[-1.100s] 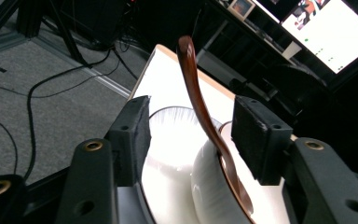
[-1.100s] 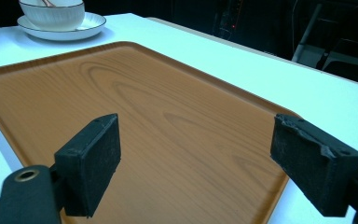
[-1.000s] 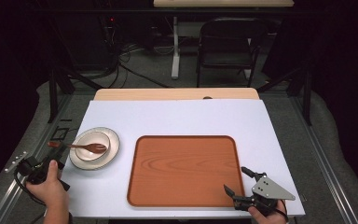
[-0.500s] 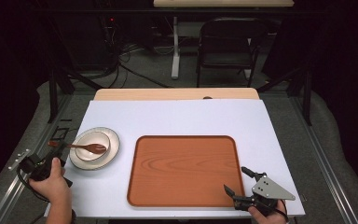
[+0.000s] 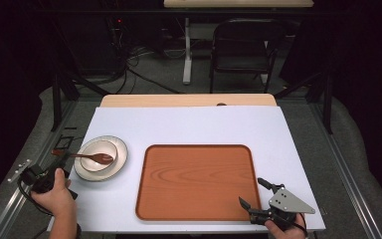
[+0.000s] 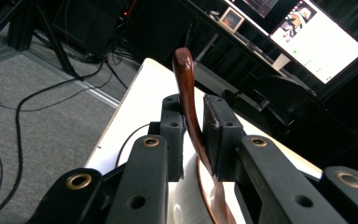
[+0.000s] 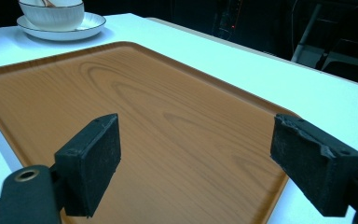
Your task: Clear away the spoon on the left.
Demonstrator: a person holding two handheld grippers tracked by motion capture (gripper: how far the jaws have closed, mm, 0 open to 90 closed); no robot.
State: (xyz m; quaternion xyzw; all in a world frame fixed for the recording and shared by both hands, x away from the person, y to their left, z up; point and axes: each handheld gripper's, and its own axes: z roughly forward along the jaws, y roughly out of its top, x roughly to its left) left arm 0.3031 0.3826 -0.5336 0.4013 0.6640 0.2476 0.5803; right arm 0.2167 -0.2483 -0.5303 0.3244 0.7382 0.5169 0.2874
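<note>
A dark wooden spoon [image 5: 97, 158] lies in a white bowl [image 5: 99, 149] on a white plate [image 5: 119, 152] at the table's left, its handle [image 6: 187, 79] pointing left. My left gripper [image 5: 61, 156] sits at the handle's end. Its jaws have just been closing, and in the left gripper view [image 6: 193, 135] the handle runs up between the pads, which press on it. My right gripper [image 5: 251, 191] rests at the front right corner of the brown wooden tray [image 5: 194, 181], open and empty. In the right gripper view [image 7: 196, 158] its jaws stand wide over the tray [image 7: 144, 107].
The tray lies in the middle of the white table [image 5: 189, 127]. In the right gripper view, bowl [image 7: 51, 11] and plate [image 7: 81, 25] are far off at top left. A black chair [image 5: 241, 47] and cables are on the floor behind the table.
The left gripper's jaws have drawn in around the spoon's handle. Both hands have kept their places, and the right gripper stays open.
</note>
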